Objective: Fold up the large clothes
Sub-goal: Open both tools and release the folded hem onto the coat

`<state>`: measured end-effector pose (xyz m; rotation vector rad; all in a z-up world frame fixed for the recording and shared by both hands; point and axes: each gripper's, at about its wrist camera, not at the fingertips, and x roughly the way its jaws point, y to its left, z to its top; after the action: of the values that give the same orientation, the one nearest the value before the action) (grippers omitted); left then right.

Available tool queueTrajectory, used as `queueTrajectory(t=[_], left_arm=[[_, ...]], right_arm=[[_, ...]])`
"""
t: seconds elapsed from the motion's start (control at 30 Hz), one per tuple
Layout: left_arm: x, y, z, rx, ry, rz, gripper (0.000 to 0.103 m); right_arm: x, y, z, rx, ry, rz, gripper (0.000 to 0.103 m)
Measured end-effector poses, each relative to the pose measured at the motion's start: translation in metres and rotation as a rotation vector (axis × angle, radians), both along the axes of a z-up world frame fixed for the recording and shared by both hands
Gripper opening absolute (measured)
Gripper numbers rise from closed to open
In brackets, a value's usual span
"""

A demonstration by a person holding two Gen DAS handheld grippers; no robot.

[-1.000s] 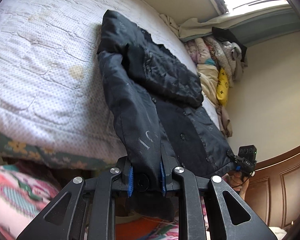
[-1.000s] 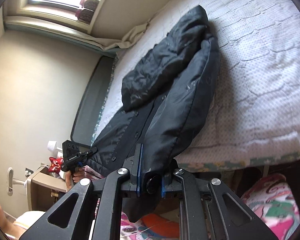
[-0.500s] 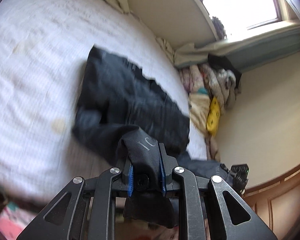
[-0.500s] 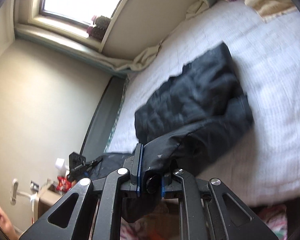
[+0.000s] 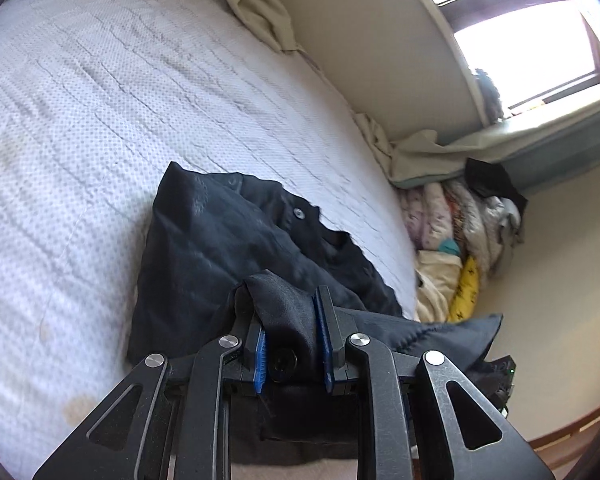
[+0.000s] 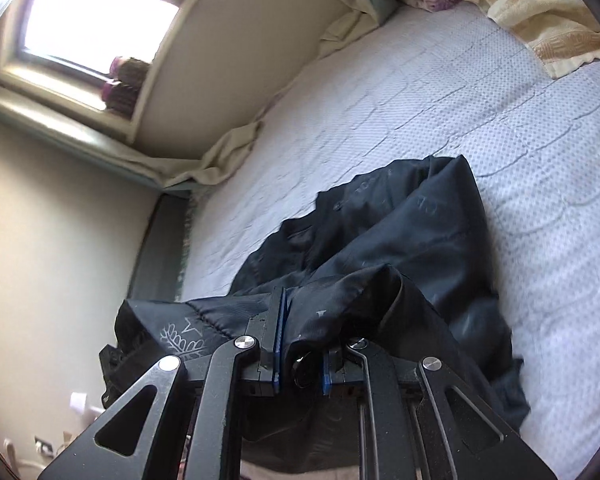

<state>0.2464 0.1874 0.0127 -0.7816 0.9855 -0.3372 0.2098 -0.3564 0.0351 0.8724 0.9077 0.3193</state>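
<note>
A black quilted jacket (image 5: 220, 252) lies on the white quilted bed (image 5: 100, 100), its upper part flat and its lower part lifted. My left gripper (image 5: 288, 320) is shut on one corner of the jacket's hem, held above the folded body. My right gripper (image 6: 300, 336) is shut on the other hem corner of the jacket (image 6: 400, 240). The hem stretches taut between the two grippers and hides what lies under it. The bed also shows in the right wrist view (image 6: 460, 100).
A pile of folded clothes and blankets (image 5: 460, 232) sits at the bed's far end under the window sill (image 5: 540, 136). A yellow towel (image 6: 548, 16) lies on the bed's corner. A crumpled cream sheet (image 5: 260, 8) runs along the wall.
Both grippers have carried the jacket's hem up and forward over the bed, doubling the lower half over the upper half. The jacket no longer hangs over the bed's edge.
</note>
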Motion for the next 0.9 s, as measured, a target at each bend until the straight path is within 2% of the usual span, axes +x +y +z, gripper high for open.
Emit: queueTrajectory(t=[0.13,0.23,0.3,0.33,0.4,0.5,0.63,0.73,0.83,0.87,0.9], left_arm=[[0.026,0.003,-0.02,-0.023,0.051,0.025,0.027],[0.032,0.006,-0.024,-0.037,0.04,0.035,0.04],[0.033,0.006,-0.02,-0.032,0.02,0.054,0.054],[0.033,0.005,-0.014,-0.019,-0.008,0.065,0.059],[0.028,0.004,0.004,0.047,-0.102,0.109,0.08],[0.016,-0.003,0.036,0.179,-0.264,0.162,0.085],[0.004,-0.035,0.055,0.286,-0.363,0.095,0.085],[0.002,-0.073,0.053,0.388,-0.391,0.003,0.085],[0.008,-0.097,0.037,0.443,-0.343,-0.073,0.085],[0.01,-0.103,0.029,0.463,-0.314,-0.09,0.085],[0.014,-0.107,0.019,0.484,-0.282,-0.099,0.083]], right_arm=[[0.02,0.0,-0.016,-0.039,0.02,-0.031,0.012],[0.028,-0.002,-0.032,-0.049,0.038,-0.066,0.016],[0.033,-0.004,-0.039,-0.052,0.061,-0.092,0.024],[0.035,-0.006,-0.039,-0.052,0.06,-0.102,0.026],[0.037,-0.01,-0.039,-0.032,0.054,-0.128,0.039],[0.035,-0.018,-0.034,0.019,0.036,-0.16,0.056],[0.029,-0.022,-0.015,0.024,-0.023,-0.193,0.061],[0.021,-0.012,0.015,-0.147,-0.109,-0.207,0.062],[0.016,0.016,0.039,-0.382,-0.187,-0.143,0.062],[0.017,0.031,0.041,-0.481,-0.193,-0.101,0.057],[0.019,0.048,0.039,-0.578,-0.189,-0.051,0.045]])
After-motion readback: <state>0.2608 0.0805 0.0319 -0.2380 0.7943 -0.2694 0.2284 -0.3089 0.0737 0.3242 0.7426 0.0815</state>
